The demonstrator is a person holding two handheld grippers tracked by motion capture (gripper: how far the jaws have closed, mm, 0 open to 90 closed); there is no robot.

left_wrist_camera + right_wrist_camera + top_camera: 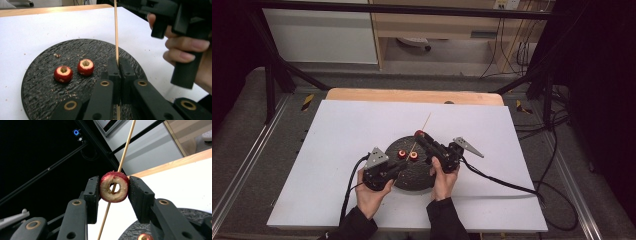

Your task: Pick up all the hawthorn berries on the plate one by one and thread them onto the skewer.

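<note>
The thin, pale wooden skewer (119, 166) runs straight through the open core of a small red fruit, cored into a ring with cream flesh (114, 186), and that alignment is what the coming move turns on: the stick's long axis passes through the hole, so the fruit can only slide along it. In the right gripper view the right gripper (113, 192) is clenched on the fruit ring, its ribbed black pads pressing the red skin from both sides with the hole facing the camera. The left gripper (117, 65) is pinched tight on the lower part of the skewer, which rises nearly upright out of its jaws in the left gripper view and leans toward the far side of the table in the high view (421, 132). From above, the held fruit (419, 133) sits up the stick from the left gripper (398, 166), so the right gripper (422, 137) is the one nearer the free tip. Below lies a round, rough-textured black slate plate (45, 82) scattered with crumbs, bearing two more cored red fruits (63, 74) (85, 67) side by side, apart from each other. The plate rests on a white sheet covering a wooden table (362, 95).
</note>
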